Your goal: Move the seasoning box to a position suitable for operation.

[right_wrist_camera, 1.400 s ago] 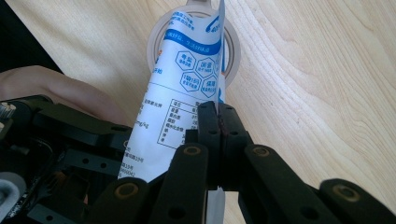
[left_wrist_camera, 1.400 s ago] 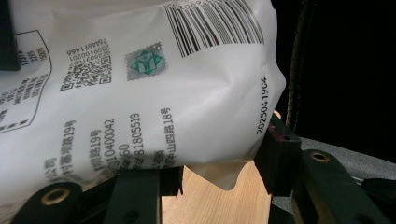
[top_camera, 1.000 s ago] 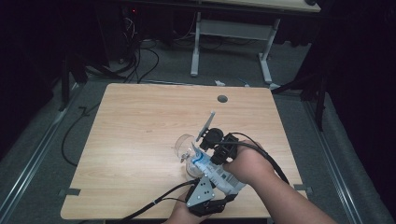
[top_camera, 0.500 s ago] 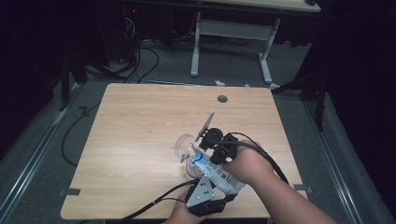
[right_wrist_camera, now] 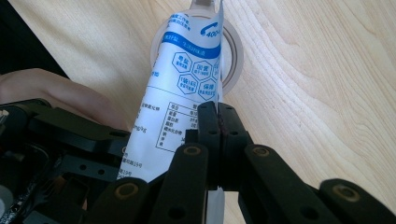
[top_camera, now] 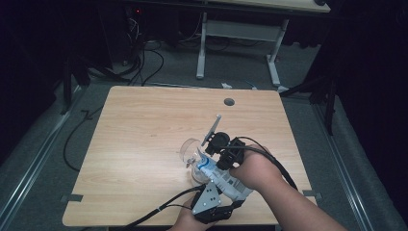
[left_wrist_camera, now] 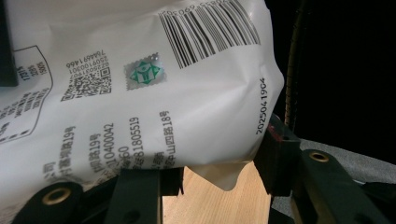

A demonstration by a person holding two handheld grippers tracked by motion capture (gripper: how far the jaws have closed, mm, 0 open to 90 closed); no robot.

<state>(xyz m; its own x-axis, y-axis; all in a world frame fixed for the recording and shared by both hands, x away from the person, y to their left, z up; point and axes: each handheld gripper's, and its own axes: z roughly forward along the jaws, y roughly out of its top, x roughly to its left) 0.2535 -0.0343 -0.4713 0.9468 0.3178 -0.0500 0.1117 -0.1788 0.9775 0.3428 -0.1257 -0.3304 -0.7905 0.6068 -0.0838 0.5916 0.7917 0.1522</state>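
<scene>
A white plastic pouch [top_camera: 219, 174] with blue print and a barcode is held tilted between both grippers, above the front right part of the wooden table [top_camera: 144, 125]. Its upper end points down into a clear glass cup [top_camera: 188, 150] that stands on the table. In the right gripper view the pouch [right_wrist_camera: 182, 84] reaches over the cup's round rim [right_wrist_camera: 235, 56]. My right gripper [right_wrist_camera: 217, 122] is shut on the pouch's side edge. My left gripper [left_wrist_camera: 205, 173] clamps the pouch's lower end [left_wrist_camera: 140, 93] between its jaws, close to the table's front edge [top_camera: 222, 188].
A round cable hole [top_camera: 229, 102] sits near the table's far edge. Black cables [top_camera: 159, 209] trail off the front edge. Another table's white legs [top_camera: 202, 48] and loose cables stand on the floor beyond. The table's left half is bare wood.
</scene>
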